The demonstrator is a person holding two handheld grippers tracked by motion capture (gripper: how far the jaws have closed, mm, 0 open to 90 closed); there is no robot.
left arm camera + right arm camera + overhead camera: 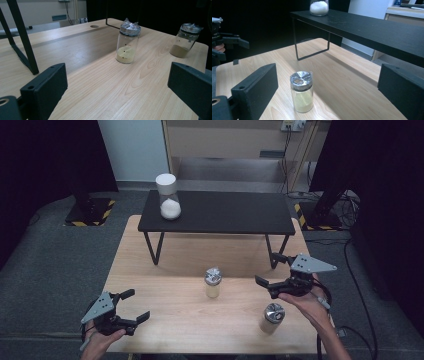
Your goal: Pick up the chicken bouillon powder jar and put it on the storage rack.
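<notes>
A glass jar of yellow powder with a foil cap stands mid-table; it also shows as the yellow jar and yellow jar. A second capped jar holds brownish powder, seen too as the brown jar, near the front right edge. A jar of white powder rests on the left end of the black shelf. My left gripper is open at the front left, empty. My right gripper is open to the right of the yellow jar, which lies ahead between its jaws but apart.
The black shelf stands on thin wire legs on the far half of the wooden table. In the right gripper view the shelf top runs overhead with the white jar on it. Dark grey carpet surrounds the table.
</notes>
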